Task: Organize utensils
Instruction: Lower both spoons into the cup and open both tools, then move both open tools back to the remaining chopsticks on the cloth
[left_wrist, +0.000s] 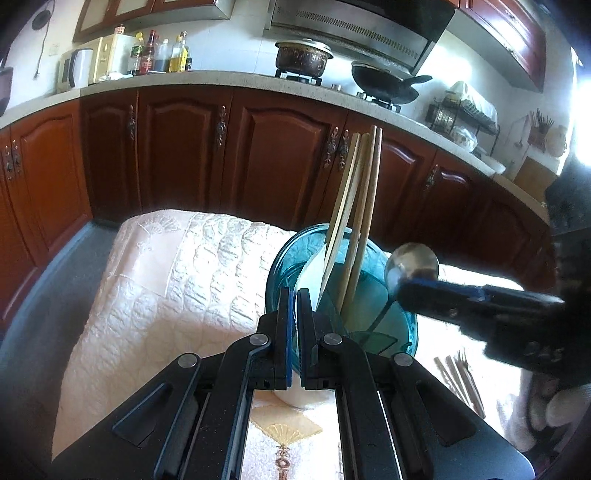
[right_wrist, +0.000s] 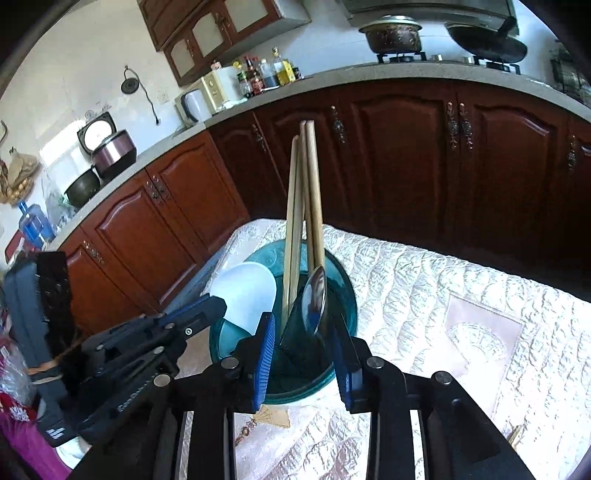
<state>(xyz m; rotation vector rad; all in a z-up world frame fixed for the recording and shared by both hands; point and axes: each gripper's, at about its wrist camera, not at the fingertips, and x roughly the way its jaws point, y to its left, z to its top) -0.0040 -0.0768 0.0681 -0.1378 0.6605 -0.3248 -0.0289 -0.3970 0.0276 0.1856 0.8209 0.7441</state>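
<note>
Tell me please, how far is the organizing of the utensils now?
Done: three chopsticks and a metal spoon stand in the teal holder. In hand: the left gripper is shut on the holder's rim, seemingly steadying it; the right gripper is open around the spoon, pads apart from it. Left: more chopsticks and a fork lie on the white cloth.

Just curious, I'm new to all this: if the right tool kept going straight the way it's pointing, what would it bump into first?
Most likely the metal spoon standing in the teal holder: it sits directly between the open fingers of the right tool. The wooden chopsticks stand just behind it, though depth is hard to judge.
</note>
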